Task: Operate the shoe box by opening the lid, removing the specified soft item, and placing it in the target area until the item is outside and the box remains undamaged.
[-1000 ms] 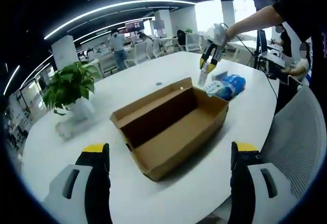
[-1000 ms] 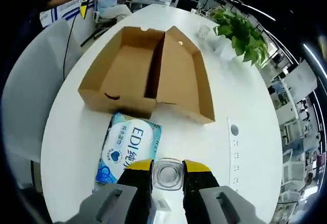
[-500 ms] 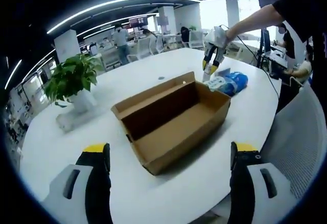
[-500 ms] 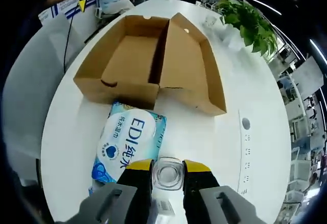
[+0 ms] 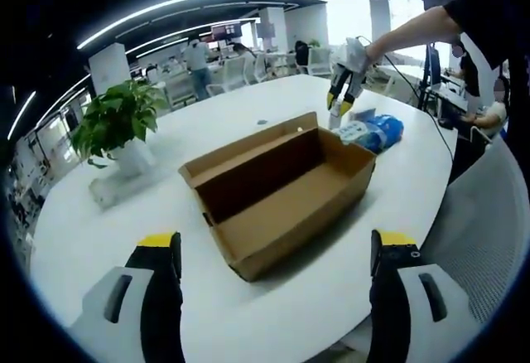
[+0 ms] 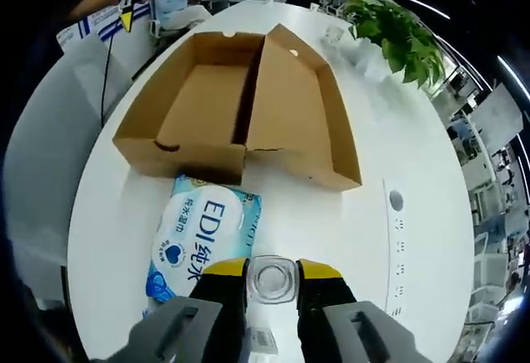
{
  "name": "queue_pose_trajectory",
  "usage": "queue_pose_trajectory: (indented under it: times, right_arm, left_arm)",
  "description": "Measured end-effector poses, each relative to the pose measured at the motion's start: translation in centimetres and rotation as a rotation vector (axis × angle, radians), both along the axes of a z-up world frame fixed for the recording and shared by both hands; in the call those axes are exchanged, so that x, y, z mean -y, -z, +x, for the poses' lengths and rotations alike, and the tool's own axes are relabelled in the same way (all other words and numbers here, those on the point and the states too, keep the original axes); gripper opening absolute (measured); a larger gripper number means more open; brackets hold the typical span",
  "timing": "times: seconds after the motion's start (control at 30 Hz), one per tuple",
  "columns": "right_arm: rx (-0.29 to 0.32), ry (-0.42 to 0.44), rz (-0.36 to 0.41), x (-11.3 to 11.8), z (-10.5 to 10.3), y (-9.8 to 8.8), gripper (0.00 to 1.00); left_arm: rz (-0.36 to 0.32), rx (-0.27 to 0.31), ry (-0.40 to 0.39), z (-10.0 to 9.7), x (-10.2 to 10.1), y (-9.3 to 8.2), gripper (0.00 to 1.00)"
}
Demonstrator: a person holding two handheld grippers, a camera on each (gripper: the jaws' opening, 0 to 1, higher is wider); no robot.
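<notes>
Left gripper view, left to right:
- Plant (image 5: 116, 127) in a white pot, upright on the white table (image 5: 74, 239).
- Left gripper (image 5: 273, 297): 2 jaws spread wide apart, nothing between them, low over the near table edge.
- Box (image 5: 277, 189): brown cardboard, lid folded back and standing open, interior bare, walls unbent.
- Right gripper (image 5: 339, 102): held in a white-gloved hand (image 5: 354, 55) on an outstretched arm, pointing down beyond the box's far corner.
- Pack (image 5: 373, 133): soft blue-and-white wipes pack, lying on the table outside the box, just beside the right gripper.

Right gripper view, left to right:
- Box (image 6: 207, 110): 2 open halves side by side, both bare inside.
- Pack (image 6: 195, 239): flat on the table, touching or nearly touching the box's near wall; white oval label, blue lettering "EDI".
- Right gripper (image 6: 272, 284): jaws clamped on a small clear jar (image 6: 272, 278), upright on the table just right of the pack.
- Plant (image 6: 393, 36) at the far table end.
</notes>
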State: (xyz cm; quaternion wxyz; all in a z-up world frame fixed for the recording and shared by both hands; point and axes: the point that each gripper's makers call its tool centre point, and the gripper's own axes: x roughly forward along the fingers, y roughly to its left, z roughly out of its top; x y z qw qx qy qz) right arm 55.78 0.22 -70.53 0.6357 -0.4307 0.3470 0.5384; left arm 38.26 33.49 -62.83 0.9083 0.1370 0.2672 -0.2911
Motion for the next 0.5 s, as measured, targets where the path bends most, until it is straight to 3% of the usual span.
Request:
queue_pose_trajectory:
  times: [0.5]
  right_arm:
    - [0.004, 0.060, 0.015, -0.01, 0.85, -0.22, 0.20]
  left_arm:
    - [-0.003, -0.018, -0.039, 0.32, -0.72, 0.46, 0.88]
